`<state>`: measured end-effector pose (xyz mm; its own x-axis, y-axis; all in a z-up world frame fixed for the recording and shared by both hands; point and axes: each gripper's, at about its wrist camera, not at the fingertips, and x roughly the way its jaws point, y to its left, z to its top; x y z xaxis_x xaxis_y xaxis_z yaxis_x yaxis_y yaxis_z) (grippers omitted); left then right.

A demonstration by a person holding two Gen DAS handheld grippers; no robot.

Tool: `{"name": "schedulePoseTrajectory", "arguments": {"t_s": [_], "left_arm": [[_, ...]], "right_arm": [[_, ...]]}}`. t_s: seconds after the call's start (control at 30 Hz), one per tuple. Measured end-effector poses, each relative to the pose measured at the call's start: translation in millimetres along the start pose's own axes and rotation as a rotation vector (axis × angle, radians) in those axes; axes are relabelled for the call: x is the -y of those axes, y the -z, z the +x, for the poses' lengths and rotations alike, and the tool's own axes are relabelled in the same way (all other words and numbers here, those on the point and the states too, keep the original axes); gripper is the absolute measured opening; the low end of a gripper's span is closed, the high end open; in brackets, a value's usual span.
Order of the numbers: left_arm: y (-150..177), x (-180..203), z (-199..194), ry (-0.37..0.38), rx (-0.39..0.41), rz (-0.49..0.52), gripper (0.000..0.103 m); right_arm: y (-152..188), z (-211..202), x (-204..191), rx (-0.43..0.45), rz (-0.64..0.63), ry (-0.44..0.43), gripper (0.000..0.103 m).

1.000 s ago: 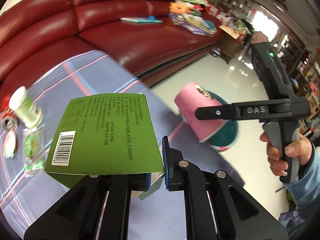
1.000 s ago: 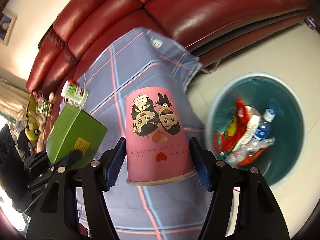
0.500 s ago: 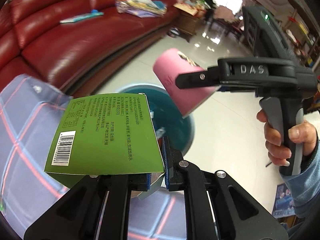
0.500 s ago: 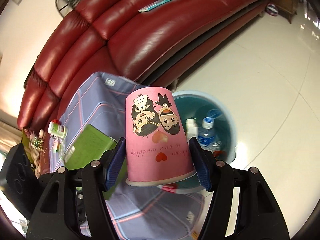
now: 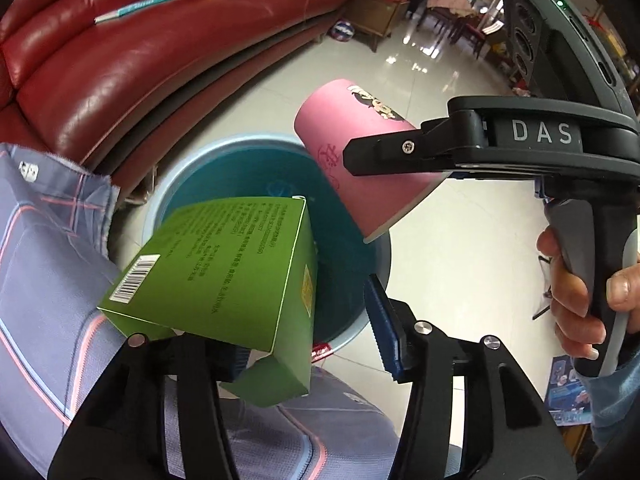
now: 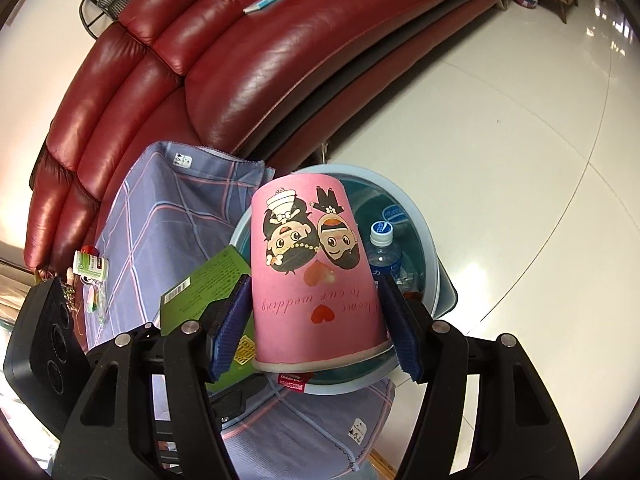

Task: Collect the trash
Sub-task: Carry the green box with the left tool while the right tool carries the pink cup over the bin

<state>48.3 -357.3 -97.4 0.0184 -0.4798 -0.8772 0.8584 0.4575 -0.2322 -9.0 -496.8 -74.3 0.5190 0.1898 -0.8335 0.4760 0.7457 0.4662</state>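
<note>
Left gripper (image 5: 308, 344) jaws opening, green carton (image 5: 224, 276) tilting loose between them, possibly touching left pad. Right gripper (image 6: 314, 328) pinching inverted pink paper cup (image 6: 316, 276) over teal bin (image 6: 432, 276).

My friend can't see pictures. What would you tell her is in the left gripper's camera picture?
The left gripper is opening and a green box tips out of it over a teal bin. Beside it, the right gripper, held in a hand, grips an upside-down pink paper cup above the bin, with a red sofa behind.

Bin (image 5: 256, 152) contents behind green carton (image 5: 224, 272)
</note>
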Motion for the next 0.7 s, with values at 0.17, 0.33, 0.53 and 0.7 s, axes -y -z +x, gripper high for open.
{"name": "schedulePoseTrajectory", "arguments": {"t_s": [0.17, 0.33, 0.53, 0.7], "left_arm": [[-1, -6, 5, 0.015, -0.003, -0.019, 0.067], [-5, -7, 8, 0.024, -0.001, -0.019, 0.067], [-4, -7, 14, 0.052, -0.017, -0.025, 0.068], [-5, -6, 11, 0.096, 0.002, -0.026, 0.068]], "right_arm": [[-1, 5, 0, -0.012, 0.002, 0.006, 0.061], [-3, 8, 1, -0.022, -0.001, 0.005, 0.061], [-4, 8, -4, -0.042, 0.005, -0.068, 0.061], [-4, 10, -11, -0.059, -0.025, -0.088, 0.061]]}}
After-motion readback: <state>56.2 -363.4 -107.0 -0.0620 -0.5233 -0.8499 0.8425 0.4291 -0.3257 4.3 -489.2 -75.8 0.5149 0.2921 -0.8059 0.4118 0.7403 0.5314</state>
